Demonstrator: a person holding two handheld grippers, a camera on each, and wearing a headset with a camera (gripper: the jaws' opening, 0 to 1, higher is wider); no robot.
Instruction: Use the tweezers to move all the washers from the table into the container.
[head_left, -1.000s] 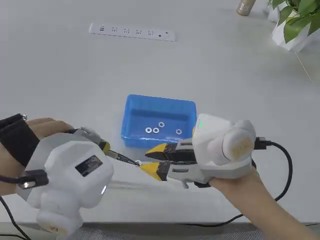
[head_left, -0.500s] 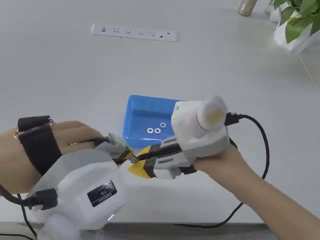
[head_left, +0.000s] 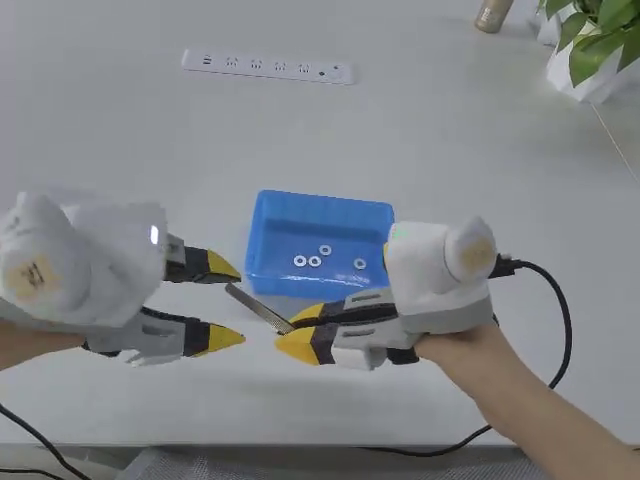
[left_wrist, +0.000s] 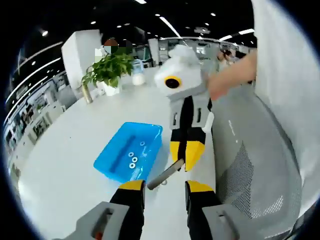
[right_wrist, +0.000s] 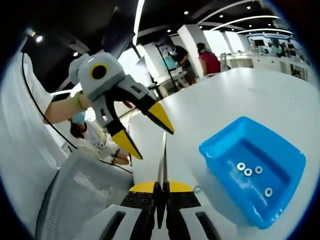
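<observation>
My right gripper (head_left: 298, 330) is shut on one end of the metal tweezers (head_left: 262, 308), which stick out to the left just above the table. In the right gripper view the tweezers (right_wrist: 163, 162) rise straight from my shut jaws. My left gripper (head_left: 232, 304) stands open, with its yellow tips on either side of the tweezers' free end and apart from it. The blue container (head_left: 270, 222) sits just behind them and holds several washers (head_left: 314, 261). The left gripper view has the tweezers (left_wrist: 166, 176) between my open jaws, the right gripper (left_wrist: 186, 150) beyond, and the container (left_wrist: 112, 155) to the left.
A white power strip (head_left: 265, 66) lies at the far side of the table. A potted plant (head_left: 590, 40) stands at the far right corner. A black cable (head_left: 545, 320) trails from the right gripper toward the table's front edge (head_left: 300, 445).
The left gripper held the tweezers a second ago. It has let go, opened and drawn back to the left. The right gripper now holds the tweezers.
</observation>
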